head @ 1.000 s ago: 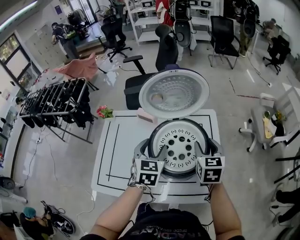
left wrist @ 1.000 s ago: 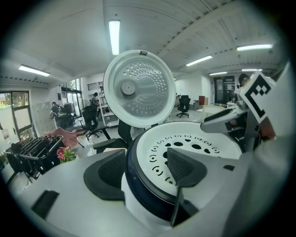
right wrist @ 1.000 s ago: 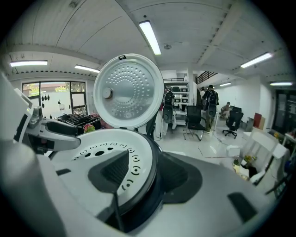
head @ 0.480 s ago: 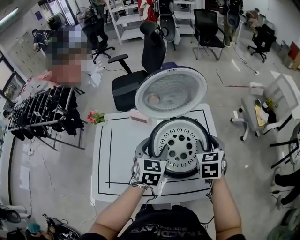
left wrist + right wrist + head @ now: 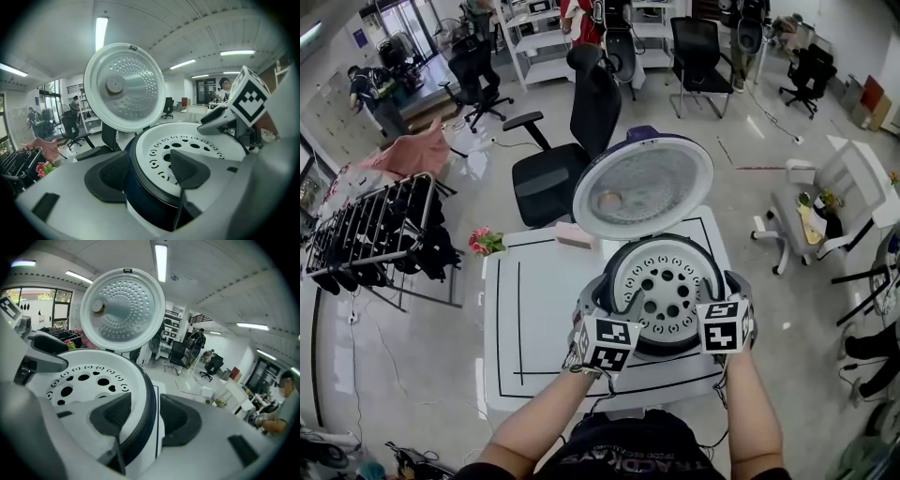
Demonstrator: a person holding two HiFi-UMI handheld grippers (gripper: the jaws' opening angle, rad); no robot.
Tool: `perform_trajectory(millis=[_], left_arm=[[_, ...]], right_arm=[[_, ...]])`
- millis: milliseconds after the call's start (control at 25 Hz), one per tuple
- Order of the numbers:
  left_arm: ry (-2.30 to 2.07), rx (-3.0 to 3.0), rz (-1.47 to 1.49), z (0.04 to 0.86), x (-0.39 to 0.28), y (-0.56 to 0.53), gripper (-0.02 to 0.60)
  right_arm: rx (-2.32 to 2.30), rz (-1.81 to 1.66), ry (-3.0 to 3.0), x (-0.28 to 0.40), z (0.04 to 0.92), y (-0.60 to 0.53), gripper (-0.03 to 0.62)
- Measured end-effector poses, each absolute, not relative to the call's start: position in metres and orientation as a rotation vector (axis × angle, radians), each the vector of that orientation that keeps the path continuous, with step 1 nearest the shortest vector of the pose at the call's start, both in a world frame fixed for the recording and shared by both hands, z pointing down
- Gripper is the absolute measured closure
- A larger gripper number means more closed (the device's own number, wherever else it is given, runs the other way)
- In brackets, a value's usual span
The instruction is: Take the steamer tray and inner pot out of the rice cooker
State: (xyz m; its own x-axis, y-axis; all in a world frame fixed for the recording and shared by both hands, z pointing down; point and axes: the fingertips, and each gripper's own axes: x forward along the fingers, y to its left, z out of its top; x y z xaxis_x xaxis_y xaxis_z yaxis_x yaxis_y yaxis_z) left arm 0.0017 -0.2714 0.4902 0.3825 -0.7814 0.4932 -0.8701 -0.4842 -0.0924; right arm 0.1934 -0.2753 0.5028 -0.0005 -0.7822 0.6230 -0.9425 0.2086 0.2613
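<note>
The rice cooker stands open on the white table, its lid (image 5: 642, 185) tipped up at the back. A white perforated steamer tray (image 5: 666, 286) sits in the dark inner pot (image 5: 664, 346). My left gripper (image 5: 614, 302) is shut on the pot's left rim: in the left gripper view (image 5: 145, 171) one pad presses the dark wall (image 5: 145, 192) and the other lies on the tray (image 5: 187, 143). My right gripper (image 5: 722, 292) is shut on the right rim in the same way, as the right gripper view (image 5: 147, 416) shows, with the tray (image 5: 79, 380) to its left.
The table (image 5: 534, 309) carries black marking lines, and a pink box (image 5: 574, 236) lies near its back edge. Behind it are an office chair (image 5: 572, 141), a drying rack (image 5: 375, 225) and flowers (image 5: 485, 241) on the floor.
Both grippers stay at the pot's two sides. The head view has shifted a little; the pot and tray show no clear movement.
</note>
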Motion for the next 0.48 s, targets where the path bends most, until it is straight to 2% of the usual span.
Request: perform_trajectory(millis=[480], left_arm=[[-1.459, 2.470, 0.708, 0.489, 0.001, -0.278, 0.290]], right_arm=[[1.675, 0.188, -1.777, 0.195, 0.486, -0.274, 0.424]])
